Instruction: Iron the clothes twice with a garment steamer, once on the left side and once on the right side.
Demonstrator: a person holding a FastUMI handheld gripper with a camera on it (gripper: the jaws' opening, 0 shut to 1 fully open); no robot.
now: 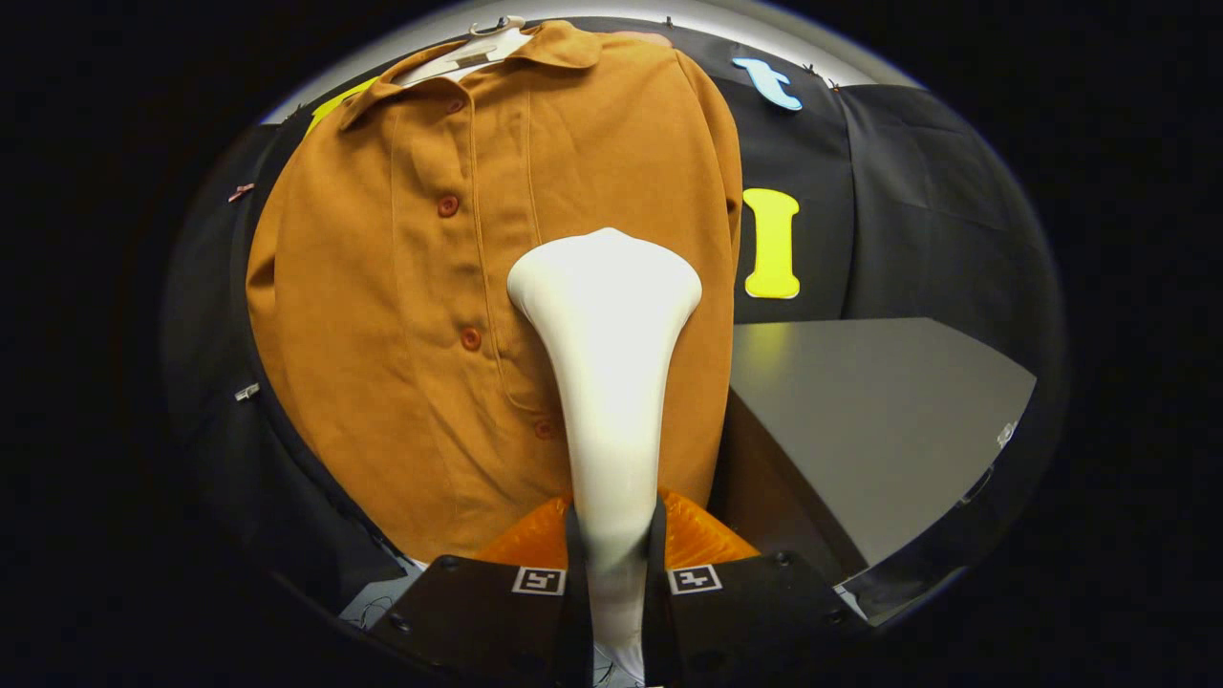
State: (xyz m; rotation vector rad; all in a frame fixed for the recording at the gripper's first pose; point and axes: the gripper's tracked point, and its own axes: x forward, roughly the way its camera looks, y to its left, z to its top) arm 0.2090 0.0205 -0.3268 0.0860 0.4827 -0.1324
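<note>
tongs (614, 545) clamp steamer (607, 363), long axis upright, head toward shirt (382, 287)

— What stands behind it all?
— Black cloth wall (889, 191), hanging in soft folds and pinned with small clips (246, 392) along its seams.
— Any furniture?
— A grey table (889, 420) to one side, its matte top catching a yellowish sheen near the wall.
— And above?
— A pale strip (764, 24) over the cloth — perhaps a lit ceiling, though it's too warped to say.
</note>
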